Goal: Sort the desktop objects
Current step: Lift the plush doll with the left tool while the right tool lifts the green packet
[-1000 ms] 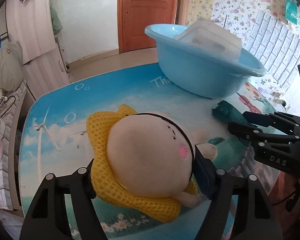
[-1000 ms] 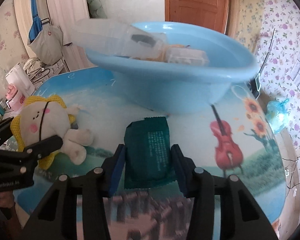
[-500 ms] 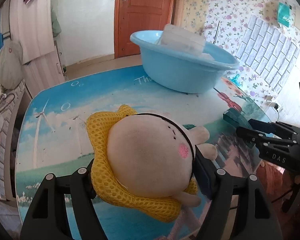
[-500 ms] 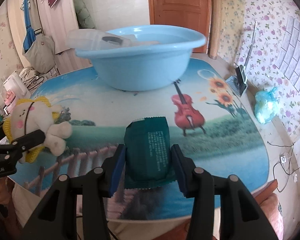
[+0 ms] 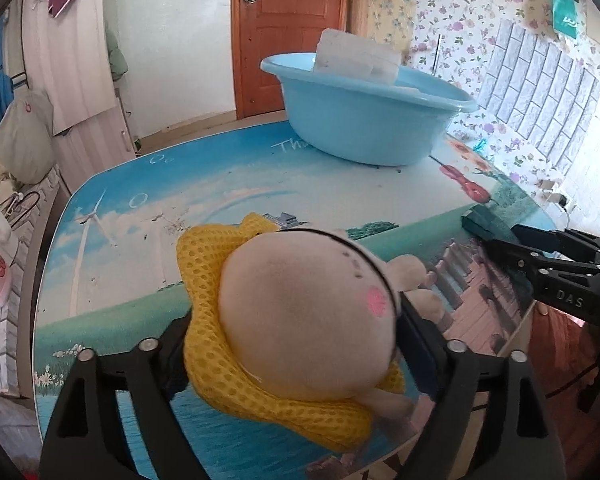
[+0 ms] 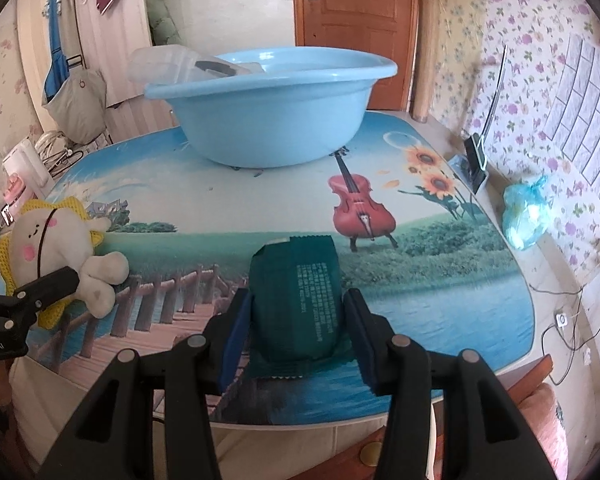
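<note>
My left gripper is shut on a cream plush toy with a yellow mesh collar, held above the near left part of the printed table. The same plush toy shows at the left of the right wrist view. My right gripper is shut on a dark green snack packet above the table's near edge. A light blue basin stands at the far side of the table and holds clear plastic boxes. In the left wrist view the basin is far right of centre.
A blue plastic bag and a small stand with a cable lie on the ledge right of the table. A wooden door is behind the basin. Bags and cloths hang on the left wall.
Both grippers have pulled back from the basin toward the table's near edge, each still holding its object. The basin now looks smaller and farther away in both views.
</note>
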A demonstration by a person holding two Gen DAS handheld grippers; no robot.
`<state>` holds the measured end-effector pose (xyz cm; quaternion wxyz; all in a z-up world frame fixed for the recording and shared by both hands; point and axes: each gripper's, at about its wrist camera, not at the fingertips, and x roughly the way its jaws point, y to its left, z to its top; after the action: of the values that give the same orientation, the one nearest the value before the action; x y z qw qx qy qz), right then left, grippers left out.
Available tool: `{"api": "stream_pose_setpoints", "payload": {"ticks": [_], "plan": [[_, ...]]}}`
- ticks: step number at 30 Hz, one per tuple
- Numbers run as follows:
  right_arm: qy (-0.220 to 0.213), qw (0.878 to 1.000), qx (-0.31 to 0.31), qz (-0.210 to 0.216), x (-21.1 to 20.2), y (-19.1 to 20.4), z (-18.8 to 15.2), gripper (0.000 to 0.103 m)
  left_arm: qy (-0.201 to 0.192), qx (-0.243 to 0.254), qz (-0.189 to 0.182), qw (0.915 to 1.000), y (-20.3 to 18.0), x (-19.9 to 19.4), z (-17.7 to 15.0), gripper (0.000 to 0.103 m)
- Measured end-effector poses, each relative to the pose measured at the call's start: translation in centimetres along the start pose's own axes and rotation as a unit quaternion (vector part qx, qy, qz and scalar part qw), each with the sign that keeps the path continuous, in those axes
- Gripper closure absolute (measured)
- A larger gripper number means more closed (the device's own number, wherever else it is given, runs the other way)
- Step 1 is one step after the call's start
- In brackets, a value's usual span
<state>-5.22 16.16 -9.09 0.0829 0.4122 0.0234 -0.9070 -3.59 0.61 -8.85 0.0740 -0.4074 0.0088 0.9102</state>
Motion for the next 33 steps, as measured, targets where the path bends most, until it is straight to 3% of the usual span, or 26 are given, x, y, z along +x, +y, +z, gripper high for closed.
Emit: {"api": "stream_pose_setpoints", "payload": {"ticks": [6,13,21,24,26,27,33], "plan": [[-0.003,1.000,-0.005,0.005,0.1,0.0,0.0,0.052,0.003,-0.019,-0.004,0.9998,0.6,0.6,-0.3,0.005],[-0.005,1.000,-0.014,0.017,0.2,0.5,-0.2,0.036,0.002,-0.029,-0.008,0.9995,1.0,1.0,-0.7,0.001],[-0.006,1.000,-0.023,0.015,0.4,1.1,-0.2,0.028,-0.009,-0.028,-0.009,0.9995,0.8,1.2,-0.9,0.000],[-0.004,0.999,-0.028,0.019,0.6,1.3,-0.3,0.017,-0.017,-0.028,-0.009,0.9994,0.7,1.2,-1.1,0.000],[-0.001,0.999,-0.034,0.022,0.8,1.7,-0.3,0.003,-0.025,-0.028,-0.009,0.9993,0.7,1.2,-1.2,0.000],[0.001,0.999,-0.036,0.023,0.9,1.8,-0.3,0.001,-0.026,-0.028,-0.008,0.9992,0.6,1.2,-1.2,0.000],[0.000,0.999,-0.036,0.023,0.9,2.0,-0.3,0.000,-0.029,-0.027,-0.007,0.9992,0.5,1.2,-1.3,0.000]]}}
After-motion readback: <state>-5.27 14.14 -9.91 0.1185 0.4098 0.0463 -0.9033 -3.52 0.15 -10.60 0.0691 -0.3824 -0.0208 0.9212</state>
